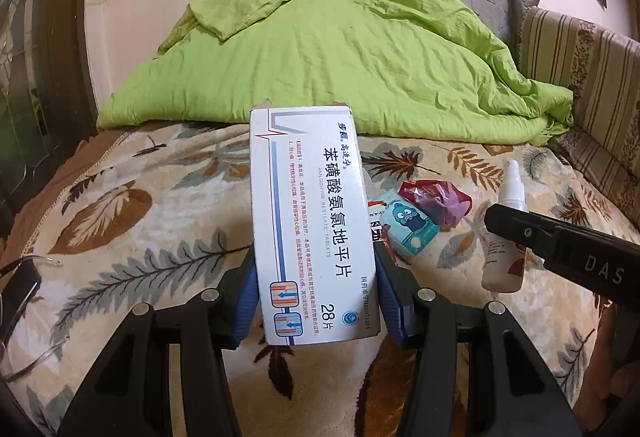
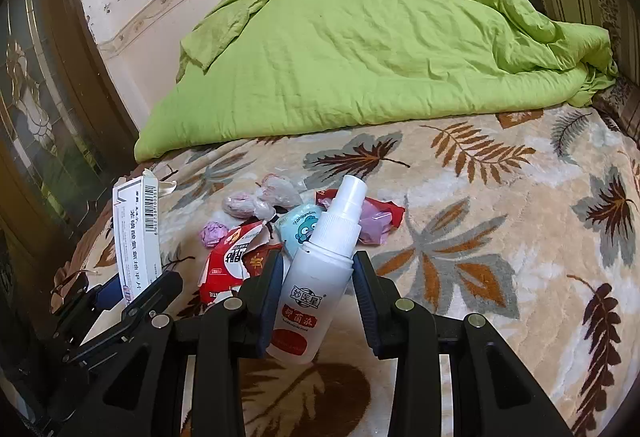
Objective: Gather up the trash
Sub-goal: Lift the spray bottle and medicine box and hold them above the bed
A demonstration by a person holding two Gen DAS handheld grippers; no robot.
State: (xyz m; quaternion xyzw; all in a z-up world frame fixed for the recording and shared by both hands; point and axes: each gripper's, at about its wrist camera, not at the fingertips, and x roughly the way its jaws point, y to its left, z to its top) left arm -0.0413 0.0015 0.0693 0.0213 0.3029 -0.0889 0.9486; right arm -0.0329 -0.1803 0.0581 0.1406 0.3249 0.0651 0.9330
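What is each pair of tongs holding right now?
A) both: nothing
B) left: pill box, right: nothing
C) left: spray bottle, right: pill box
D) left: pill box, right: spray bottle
D: the left tongs clamp the pill box, and the right tongs clamp the spray bottle.

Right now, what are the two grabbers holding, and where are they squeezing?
The left hand-held gripper pinches the tablet box by the long sides of its lower half. The right hand-held gripper pinches the white spray bottle around its body.
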